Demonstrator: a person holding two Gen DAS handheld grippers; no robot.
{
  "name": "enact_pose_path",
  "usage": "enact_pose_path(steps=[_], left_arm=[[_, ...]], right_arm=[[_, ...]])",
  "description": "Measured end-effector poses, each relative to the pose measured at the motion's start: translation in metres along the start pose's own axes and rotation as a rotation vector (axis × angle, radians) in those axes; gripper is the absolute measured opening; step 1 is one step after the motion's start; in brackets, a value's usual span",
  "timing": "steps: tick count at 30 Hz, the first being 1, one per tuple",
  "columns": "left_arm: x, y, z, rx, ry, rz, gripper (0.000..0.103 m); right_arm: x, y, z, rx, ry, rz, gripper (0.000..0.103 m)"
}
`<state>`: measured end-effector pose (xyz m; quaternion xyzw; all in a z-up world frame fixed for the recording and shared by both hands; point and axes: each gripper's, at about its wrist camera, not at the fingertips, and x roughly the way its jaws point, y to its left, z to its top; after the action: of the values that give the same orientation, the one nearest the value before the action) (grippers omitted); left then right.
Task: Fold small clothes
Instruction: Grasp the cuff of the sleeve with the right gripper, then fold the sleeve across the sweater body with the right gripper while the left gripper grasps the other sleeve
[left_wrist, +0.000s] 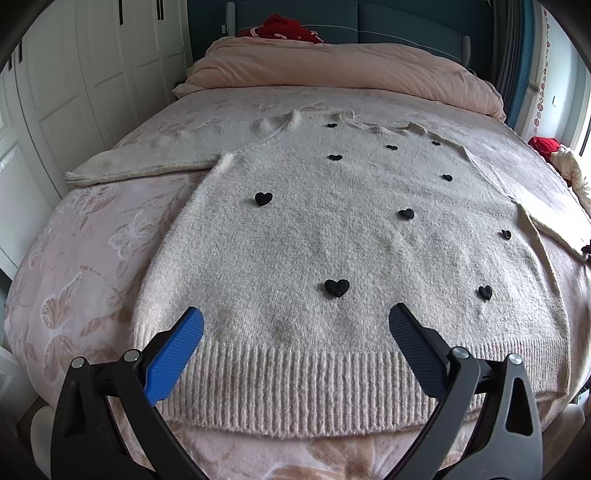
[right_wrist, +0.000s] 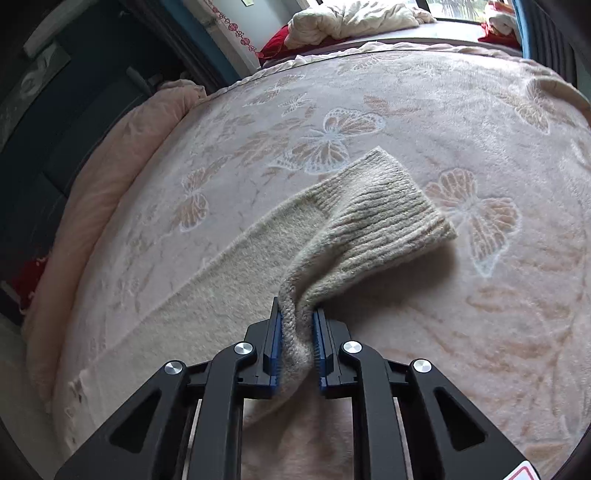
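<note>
A cream knit sweater (left_wrist: 332, 240) with small black hearts lies flat, front up, on the pink bed (left_wrist: 92, 258). Its ribbed hem faces me and its left sleeve (left_wrist: 140, 164) stretches out to the left. My left gripper (left_wrist: 295, 332) is open, its blue fingers spread above the hem, holding nothing. In the right wrist view my right gripper (right_wrist: 297, 332) is shut on the sweater's other sleeve (right_wrist: 354, 236) just behind the ribbed cuff (right_wrist: 399, 206). The cuff is lifted and droops over the blanket.
A folded pink duvet (left_wrist: 332, 70) lies across the head of the bed, with a red item (left_wrist: 288, 27) behind it. White wardrobe doors (left_wrist: 74, 92) stand to the left. Crumpled white and red laundry (right_wrist: 351, 18) lies beyond the bed's far edge.
</note>
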<state>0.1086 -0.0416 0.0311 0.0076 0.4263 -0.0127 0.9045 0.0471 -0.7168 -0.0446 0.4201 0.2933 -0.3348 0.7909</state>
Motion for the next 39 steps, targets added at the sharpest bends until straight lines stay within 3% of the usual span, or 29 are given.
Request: enact_pose_path(steps=[4, 9, 12, 14, 17, 19, 22, 25, 28, 30, 32, 35, 36, 37, 38, 39], left_arm=[[0.002, 0.007, 0.002, -0.022, 0.003, -0.011, 0.098], [-0.003, 0.022, 0.009, -0.074, -0.017, -0.046, 0.098], [-0.01, 0.032, 0.017, -0.108, -0.04, -0.067, 0.098], [-0.015, 0.04, 0.023, -0.132, -0.062, -0.083, 0.098], [-0.019, 0.054, 0.038, -0.172, -0.086, -0.111, 0.098], [-0.014, 0.064, 0.052, -0.213, -0.087, -0.152, 0.098], [0.005, 0.08, 0.077, -0.282, -0.058, -0.219, 0.098], [0.036, 0.088, 0.104, -0.347, -0.037, -0.269, 0.098], [0.076, 0.085, 0.132, -0.379, -0.008, -0.296, 0.098], [0.111, 0.077, 0.152, -0.444, 0.035, -0.367, 0.098], [0.141, 0.069, 0.162, -0.505, 0.083, -0.383, 0.098], [0.179, 0.055, 0.171, -0.56, 0.149, -0.364, 0.096], [0.188, 0.049, 0.173, -0.571, 0.154, -0.355, 0.092], [0.191, 0.048, 0.176, -0.575, 0.156, -0.357, 0.08], [0.196, 0.045, 0.178, -0.576, 0.165, -0.366, 0.061], [0.202, 0.042, 0.181, -0.577, 0.184, -0.379, 0.051]], right_arm=[[-0.034, 0.048, 0.011, -0.035, -0.089, 0.153, 0.012], [-0.114, 0.198, -0.009, -0.281, -0.16, 0.482, 0.012], [-0.159, 0.306, -0.065, -0.502, -0.145, 0.664, 0.013], [-0.172, 0.368, -0.118, -0.615, -0.079, 0.763, 0.014], [-0.161, 0.431, -0.207, -0.722, 0.075, 0.832, 0.022], [-0.141, 0.455, -0.268, -0.796, 0.204, 0.831, 0.032], [-0.121, 0.452, -0.32, -0.823, 0.305, 0.789, 0.034], [-0.11, 0.404, -0.322, -0.739, 0.331, 0.724, 0.047], [-0.098, 0.345, -0.296, -0.679, 0.308, 0.596, 0.047], [-0.087, 0.312, -0.279, -0.616, 0.305, 0.531, 0.049], [-0.072, 0.279, -0.262, -0.51, 0.324, 0.488, 0.049], [-0.047, 0.26, -0.237, -0.385, 0.342, 0.488, 0.049], [-0.042, 0.26, -0.232, -0.355, 0.347, 0.5, 0.049], [-0.033, 0.26, -0.23, -0.324, 0.357, 0.516, 0.049], [-0.025, 0.259, -0.225, -0.282, 0.369, 0.54, 0.049], [-0.019, 0.259, -0.221, -0.245, 0.376, 0.554, 0.049]])
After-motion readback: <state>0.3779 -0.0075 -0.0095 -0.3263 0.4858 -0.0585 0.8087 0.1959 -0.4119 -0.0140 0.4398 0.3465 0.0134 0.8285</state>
